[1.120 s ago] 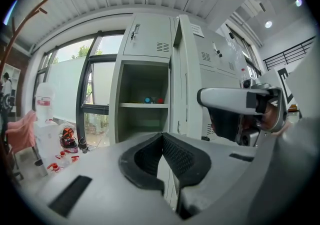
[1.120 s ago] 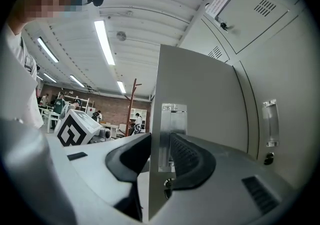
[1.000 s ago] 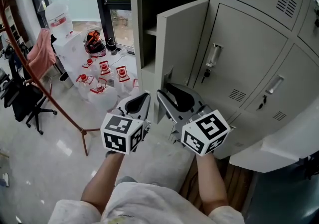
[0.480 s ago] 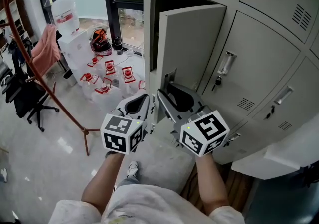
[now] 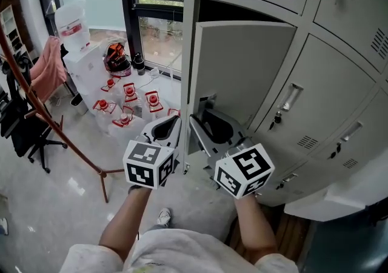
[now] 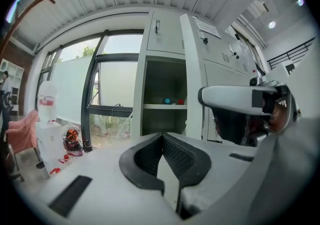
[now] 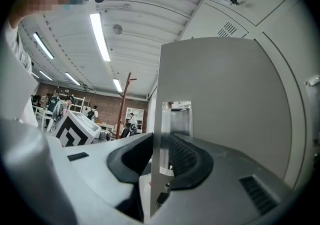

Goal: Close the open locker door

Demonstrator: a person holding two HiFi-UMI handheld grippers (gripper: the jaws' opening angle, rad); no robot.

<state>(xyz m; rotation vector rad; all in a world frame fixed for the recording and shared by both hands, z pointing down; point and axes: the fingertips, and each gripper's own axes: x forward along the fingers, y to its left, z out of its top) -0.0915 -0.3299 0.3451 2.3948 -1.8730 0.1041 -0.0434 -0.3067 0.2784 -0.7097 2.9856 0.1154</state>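
Locker door [image 5: 242, 71] partly open.
Your right hand-held gripper [image 7: 160, 141], jaws just closing, pinches its edge; left hand-held gripper [image 6: 162, 136] pressed together, empty.

Shared workshop-office space. Grey metal locker bank [image 5: 339, 84]. Tall window [image 5: 151, 23] just left of locker bank, water jug [image 5: 71, 20] and office chair [image 5: 27, 135] further left. Across room from locker bank: brick wall [image 7: 80, 94], ceiling strip lights [image 7: 100, 36], people [image 7: 131, 120].

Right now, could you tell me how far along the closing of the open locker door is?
Done: the locker door stands only partly open, its opening showing above. In hand: the right hand-held gripper straddles the door's free edge, jaws having just been closing; whether they press it I cannot tell. The left hand-held gripper is shut, empty. Left: swing the door flush.
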